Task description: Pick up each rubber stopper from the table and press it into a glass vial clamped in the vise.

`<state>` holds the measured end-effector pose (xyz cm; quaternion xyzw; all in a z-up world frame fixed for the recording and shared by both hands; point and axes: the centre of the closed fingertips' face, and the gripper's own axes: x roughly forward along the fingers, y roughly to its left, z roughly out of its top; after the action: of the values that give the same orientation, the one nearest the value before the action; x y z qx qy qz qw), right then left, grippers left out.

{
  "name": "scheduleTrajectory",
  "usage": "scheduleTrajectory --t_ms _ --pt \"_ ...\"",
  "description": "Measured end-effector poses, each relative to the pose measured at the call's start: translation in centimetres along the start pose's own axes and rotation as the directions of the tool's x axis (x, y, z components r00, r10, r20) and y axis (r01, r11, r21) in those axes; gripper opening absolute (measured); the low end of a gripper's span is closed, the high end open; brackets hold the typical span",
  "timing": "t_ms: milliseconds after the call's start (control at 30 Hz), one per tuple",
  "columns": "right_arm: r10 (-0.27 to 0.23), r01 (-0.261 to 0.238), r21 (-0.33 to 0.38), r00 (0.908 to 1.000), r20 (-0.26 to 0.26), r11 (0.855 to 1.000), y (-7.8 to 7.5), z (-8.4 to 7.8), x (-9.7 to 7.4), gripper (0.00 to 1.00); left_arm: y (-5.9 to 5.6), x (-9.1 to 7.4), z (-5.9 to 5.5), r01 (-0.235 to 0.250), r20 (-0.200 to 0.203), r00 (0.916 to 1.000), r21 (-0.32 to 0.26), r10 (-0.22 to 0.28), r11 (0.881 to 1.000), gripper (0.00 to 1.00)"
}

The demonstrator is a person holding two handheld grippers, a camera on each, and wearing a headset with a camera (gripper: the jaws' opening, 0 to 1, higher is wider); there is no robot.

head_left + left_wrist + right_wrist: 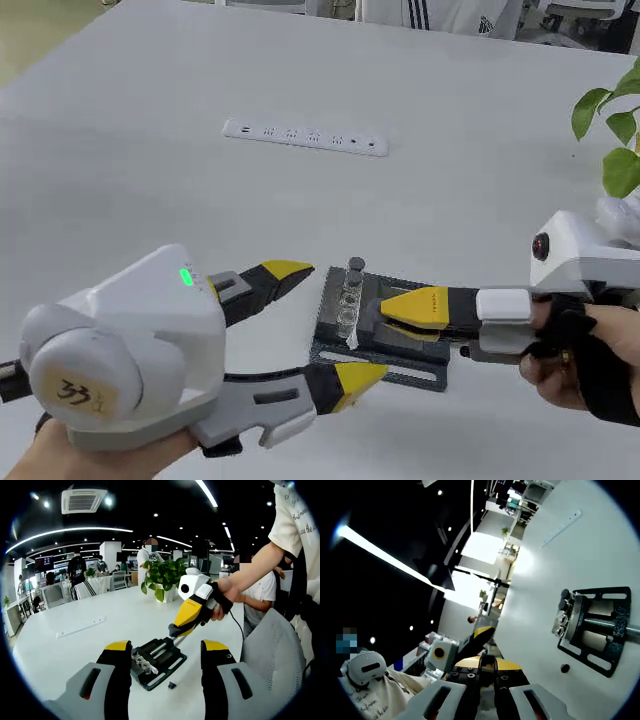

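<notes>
Your left gripper [166,644] is nearest you, jaws wide apart and holding nothing. It is aimed towards the loose rubber stopper [171,685], which lies on the table [150,150] near a corner of the vise [420,358]. The stopper is small and dark. Close on it off-centre and it will likely squirt out or roll away, and a low approach could knock the vise base.

Next come the glass vials [348,300], upright in a row in the clamp, at least one capped dark on top. Press a stopper in tilted or too hard and the glass may crack or slip.

Your right gripper [400,308] hovers over the vise with its jaws together, and nothing shows between them. The two grippers are near enough to collide if both move in. Beyond, the power strip [305,138] lies well apart.
</notes>
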<state>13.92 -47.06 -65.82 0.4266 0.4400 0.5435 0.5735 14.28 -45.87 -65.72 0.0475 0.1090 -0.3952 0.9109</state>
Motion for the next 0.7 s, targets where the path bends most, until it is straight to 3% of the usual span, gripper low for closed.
scheduleTrajectory --t_ms 100,333,533,700 --pt "0.035 -0.038 0.08 0.9985 0.042 0.996 0.3 0.2 -0.3 0.04 -0.2 0.3 0.5 0.012 0.017 0.9998 0.009 -0.012 1.0 0.46" --pt "0.043 -0.052 0.131 0.9967 0.069 0.99 0.3 0.0 -0.7 0.04 -1.0 1.2 0.9 0.053 0.028 0.9982 0.02 -0.053 0.998 0.29" --pt "0.049 -0.054 0.142 0.9978 0.045 0.988 0.5 -0.8 -0.7 0.04 -1.7 1.7 0.7 0.088 0.027 0.9957 0.026 -0.089 0.996 0.15" --pt "0.059 -0.063 0.149 0.9979 0.027 0.987 0.6 -1.1 -0.9 0.04 -2.3 1.7 0.7 0.115 0.026 0.993 0.031 -0.116 0.993 0.09"
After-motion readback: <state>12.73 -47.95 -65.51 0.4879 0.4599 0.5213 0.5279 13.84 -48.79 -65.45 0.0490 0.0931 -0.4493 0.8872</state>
